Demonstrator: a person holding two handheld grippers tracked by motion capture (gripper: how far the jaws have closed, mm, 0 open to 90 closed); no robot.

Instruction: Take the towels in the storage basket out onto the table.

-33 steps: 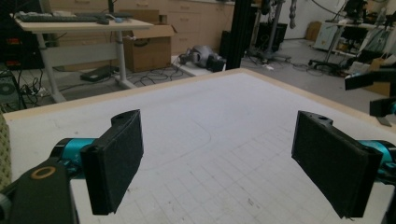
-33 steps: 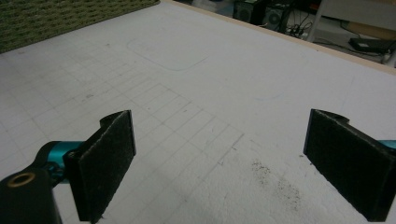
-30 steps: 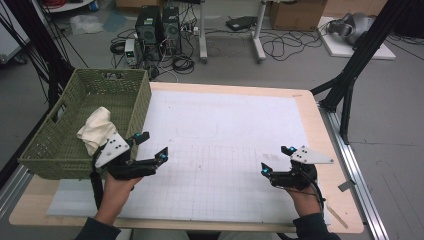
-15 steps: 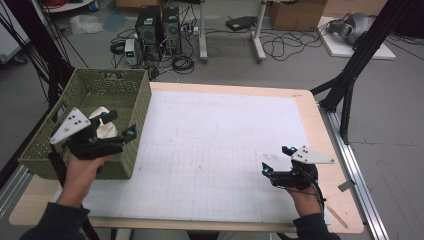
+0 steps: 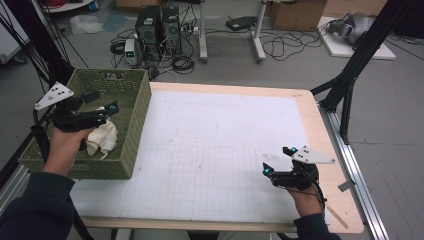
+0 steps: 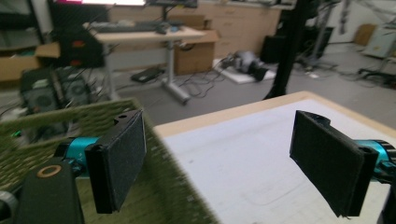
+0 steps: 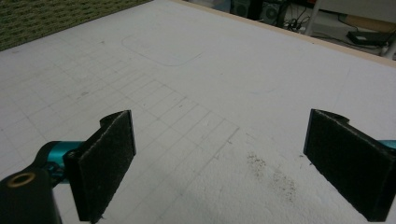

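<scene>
The left gripper (image 5: 97, 102) is hovering over the woven green basket (image 5: 132, 135), its 2 flat, felt-faced jaws spread wide and empty, while the crumpled cream cloth (image 5: 102, 140) is lying inside the basket, having dropped from those jaws since 1 second ago. The right gripper (image 5: 279, 161) is staying low above the white gridded mat (image 5: 215, 150), jaws likewise gaping.

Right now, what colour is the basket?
Olive green basket, woven; clearest in the high view.
</scene>
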